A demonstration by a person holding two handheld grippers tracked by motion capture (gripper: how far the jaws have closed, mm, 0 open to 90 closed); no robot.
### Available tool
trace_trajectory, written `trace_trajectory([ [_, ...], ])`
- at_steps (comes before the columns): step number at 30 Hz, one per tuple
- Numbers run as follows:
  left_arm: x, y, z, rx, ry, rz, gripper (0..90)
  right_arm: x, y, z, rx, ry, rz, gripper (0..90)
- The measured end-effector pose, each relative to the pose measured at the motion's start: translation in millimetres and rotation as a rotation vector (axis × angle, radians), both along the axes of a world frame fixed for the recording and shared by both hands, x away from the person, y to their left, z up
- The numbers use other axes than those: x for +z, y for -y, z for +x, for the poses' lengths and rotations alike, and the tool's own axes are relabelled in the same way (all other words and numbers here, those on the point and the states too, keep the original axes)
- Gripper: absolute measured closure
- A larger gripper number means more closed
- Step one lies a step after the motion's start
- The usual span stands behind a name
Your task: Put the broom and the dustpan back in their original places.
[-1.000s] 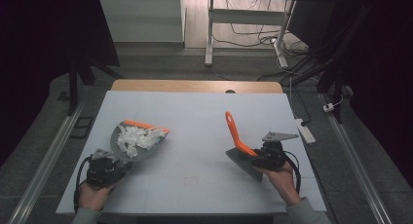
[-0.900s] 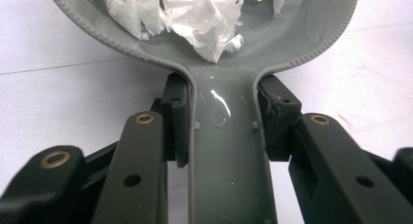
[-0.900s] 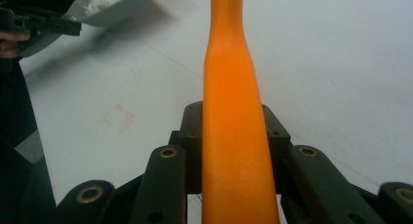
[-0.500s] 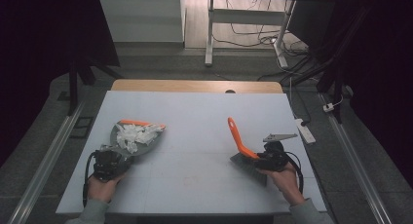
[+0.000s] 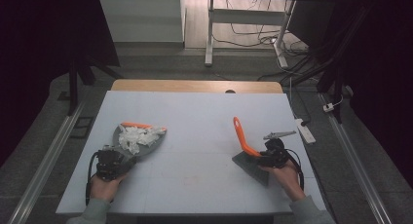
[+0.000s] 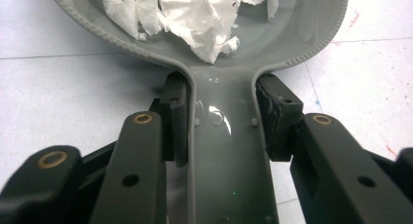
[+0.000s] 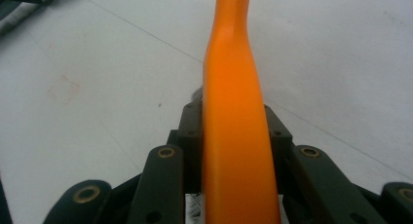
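Note:
A grey dustpan (image 5: 146, 145) with an orange rim lies at the table's left, loaded with torn white paper scraps (image 5: 138, 135). My left gripper (image 5: 114, 160) is shut on its handle. In the left gripper view the black pads (image 6: 176, 118) squeeze the dustpan handle (image 6: 224, 151) from both sides, with the paper scraps (image 6: 195, 14) just ahead. At the right, my right gripper (image 5: 265, 158) is shut on a brush with a curved orange handle (image 5: 241, 136) and a grey head (image 5: 251, 168) that rests near the table. The orange handle (image 7: 234, 112) runs up between the jaws of the right gripper (image 7: 234, 131).
The white table top (image 5: 195, 121) has a wooden strip (image 5: 195, 85) along its far edge. A white power strip (image 5: 304, 129) lies on the floor by the right edge. Desk legs and cables stand beyond the table.
The right hand with the brush has shifted slightly right and lower. The left hand has edged forward and right behind the dustpan, which has barely moved.

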State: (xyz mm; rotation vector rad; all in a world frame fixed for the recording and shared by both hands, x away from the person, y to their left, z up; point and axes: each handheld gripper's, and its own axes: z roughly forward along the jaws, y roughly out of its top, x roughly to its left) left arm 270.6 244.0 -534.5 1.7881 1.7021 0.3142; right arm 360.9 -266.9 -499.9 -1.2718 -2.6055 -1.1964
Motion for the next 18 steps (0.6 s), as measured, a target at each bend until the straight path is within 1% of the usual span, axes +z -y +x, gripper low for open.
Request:
trace_trajectory([
  [1,-0.2,-0.1,-0.1,0.0,0.001,-0.002,56.8,-0.2,0.6,1.0,0.002,0.004,-0.004,67.2],
  [3,0.0,-0.3,-0.5,-0.006,0.007,0.001,52.4,-0.1,1.7,2.5,-0.006,0.019,-0.029,63.6],
  [4,0.3,-0.4,-0.8,-0.013,0.011,0.003,50.0,-0.5,2.6,3.5,-0.006,0.023,-0.035,63.4],
  [5,0.8,-0.4,-1.6,-0.015,0.017,0.006,45.8,-1.1,3.4,4.3,-0.009,0.017,-0.03,62.8],
  [8,2.6,-1.5,-5.1,-0.032,0.034,0.009,32.6,-1.6,3.9,5.4,-0.019,0.034,-0.052,59.2],
  [9,3.7,-1.8,-7.0,-0.033,0.043,0.023,28.9,-1.8,4.1,5.4,-0.023,0.036,-0.054,58.3],
  [11,6.5,-2.5,-10.9,-0.044,0.057,0.032,22.8,-2.0,4.2,5.6,-0.037,0.051,-0.074,54.4],
  [16,14.2,-5.9,-21.2,-0.068,0.089,0.068,18.5,-4.2,6.9,8.0,-0.081,0.06,-0.108,47.7],
  [18,17.7,-8.2,-25.0,-0.08,0.103,0.074,17.8,-5.5,7.8,8.7,-0.1,0.06,-0.123,46.4],
])
